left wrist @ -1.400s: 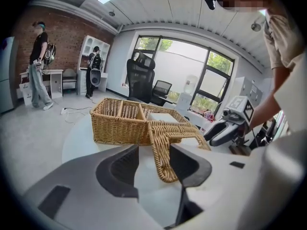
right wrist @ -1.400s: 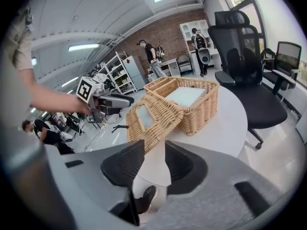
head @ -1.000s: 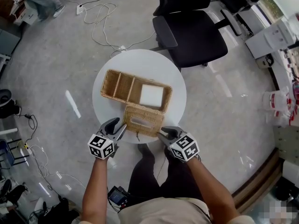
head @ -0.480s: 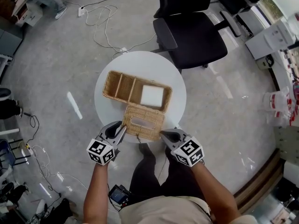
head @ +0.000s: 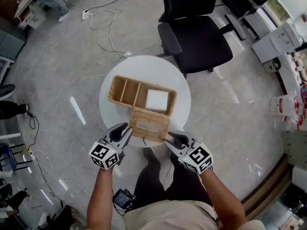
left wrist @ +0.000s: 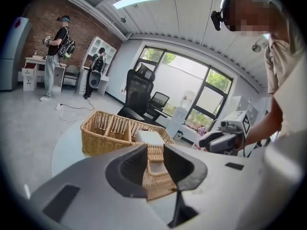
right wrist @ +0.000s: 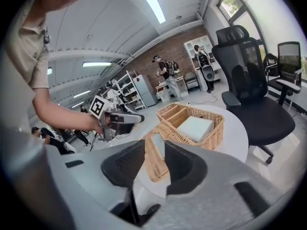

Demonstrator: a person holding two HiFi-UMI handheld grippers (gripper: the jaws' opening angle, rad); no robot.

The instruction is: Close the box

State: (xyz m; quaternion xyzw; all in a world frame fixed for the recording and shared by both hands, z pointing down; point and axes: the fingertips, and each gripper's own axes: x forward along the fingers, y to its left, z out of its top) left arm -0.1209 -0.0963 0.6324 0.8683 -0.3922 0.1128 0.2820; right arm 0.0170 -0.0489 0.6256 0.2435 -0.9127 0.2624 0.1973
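A wicker box [head: 125, 91] with dividers stands uncovered on the round white table [head: 158, 68], a white block [head: 157, 99] in its right compartment. Its slotted wicker lid [head: 149, 124] lies folded out toward me at the near table edge. My left gripper [head: 125, 134] is shut on the lid's near left corner; in the left gripper view the lid [left wrist: 156, 178] fills the gap between the jaws. My right gripper [head: 169, 140] is at the near right corner. Its jaws are opening, with the lid's edge [right wrist: 152, 164] standing between them.
A black office chair [head: 201, 37] stands just beyond the table. Cables [head: 108, 13] trail over the floor at the back left. My legs are under the table's near edge. Other people stand by shelves far off [left wrist: 60, 47].
The left jaws have come together on the lid's corner. The right gripper has shifted slightly down and right at the other corner. The lid lies about where it was.
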